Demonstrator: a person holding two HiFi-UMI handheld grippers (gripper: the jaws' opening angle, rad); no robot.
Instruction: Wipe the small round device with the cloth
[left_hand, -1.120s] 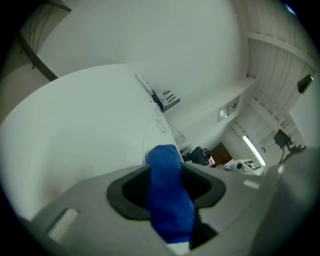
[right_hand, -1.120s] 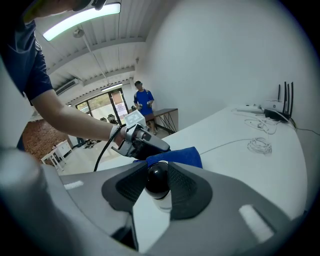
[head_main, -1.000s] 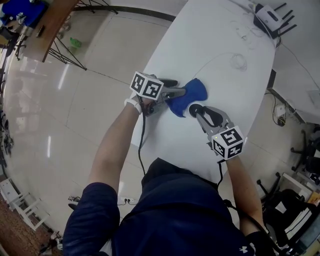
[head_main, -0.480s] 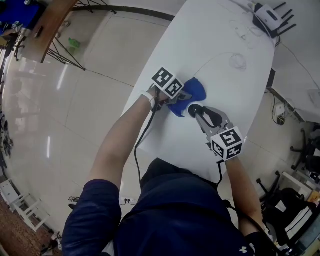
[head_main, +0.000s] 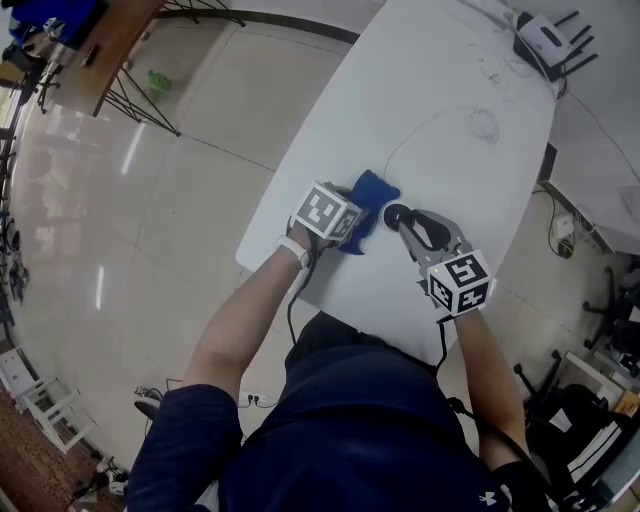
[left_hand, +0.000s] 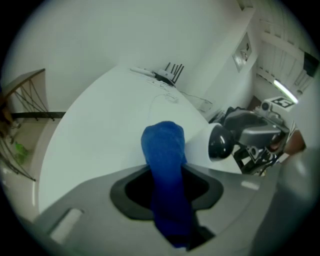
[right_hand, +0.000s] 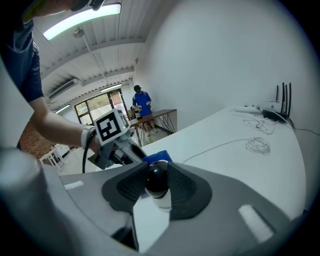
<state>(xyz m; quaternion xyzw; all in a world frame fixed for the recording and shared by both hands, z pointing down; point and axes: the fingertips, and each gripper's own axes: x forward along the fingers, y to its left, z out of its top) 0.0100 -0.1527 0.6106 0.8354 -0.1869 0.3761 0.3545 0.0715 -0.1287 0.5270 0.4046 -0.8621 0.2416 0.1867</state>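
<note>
Small round device (head_main: 396, 214), black dome on white body, gripped between my right fingers (right_hand: 186, 189). Blue cloth (head_main: 368, 196), bunched, pinched in my left fingers (left_hand: 201, 186) that just closed on it, just beside the device.

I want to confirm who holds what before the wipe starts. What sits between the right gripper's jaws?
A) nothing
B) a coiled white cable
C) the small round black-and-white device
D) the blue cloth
C: in the right gripper view, the right gripper has its jaws closed on the small round device, a black dome on a white base.
</note>
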